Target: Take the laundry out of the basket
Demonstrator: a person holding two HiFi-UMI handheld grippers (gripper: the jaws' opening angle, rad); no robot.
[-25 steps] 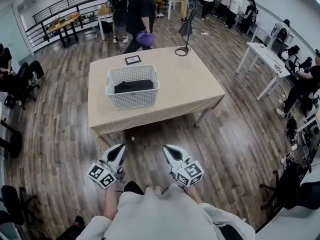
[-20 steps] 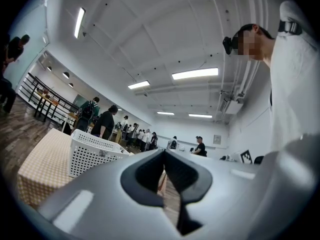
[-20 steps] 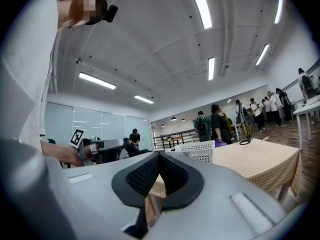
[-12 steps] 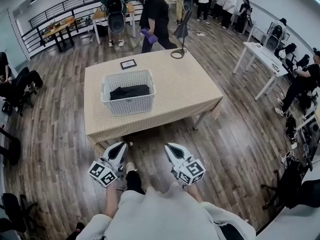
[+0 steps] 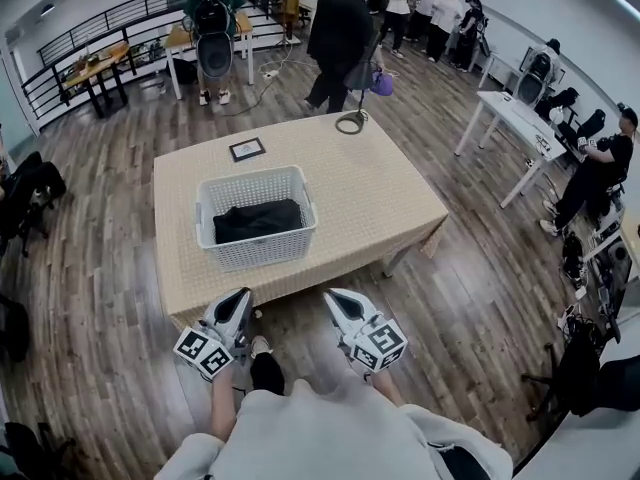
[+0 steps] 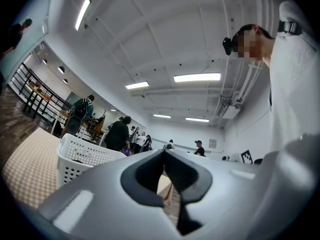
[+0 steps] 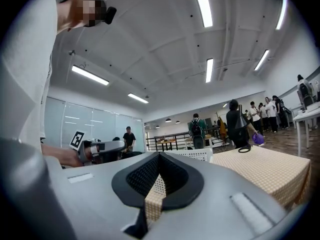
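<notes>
I stand short of the table [image 5: 385,183] with both tools held low in front of me, just off its near edge and not yet over it. My left gripper [image 5: 238,301] is clenched on nothing; in its own view the jaws meet tip to tip, and only a sliver of background shows through the slot beneath. My right gripper [image 5: 337,303] is likewise closed and empty. I judge that I carry them closed because nothing is within reach to grasp.

The laundry [image 5: 258,220], a dark garment, lies inside the white basket [image 5: 255,253]. It covers most of the bottom and sits below the rim. The basket rests on the left half of the table, near the near edge, so it is almost straight ahead of my left gripper. A small picture frame [image 5: 247,149] lies beyond it toward the far edge, and a black cable loop [image 5: 352,122] sits at the far edge. Both are well apart from the basket and out of my way.

As I read it, the task has not begun. The basket walls are tall, so I expect to come in from above with the jaws opened and pinch a fold of the fabric. The basket looks light and could lift along with the garment, so steadying its rim with my other tool may help.
</notes>
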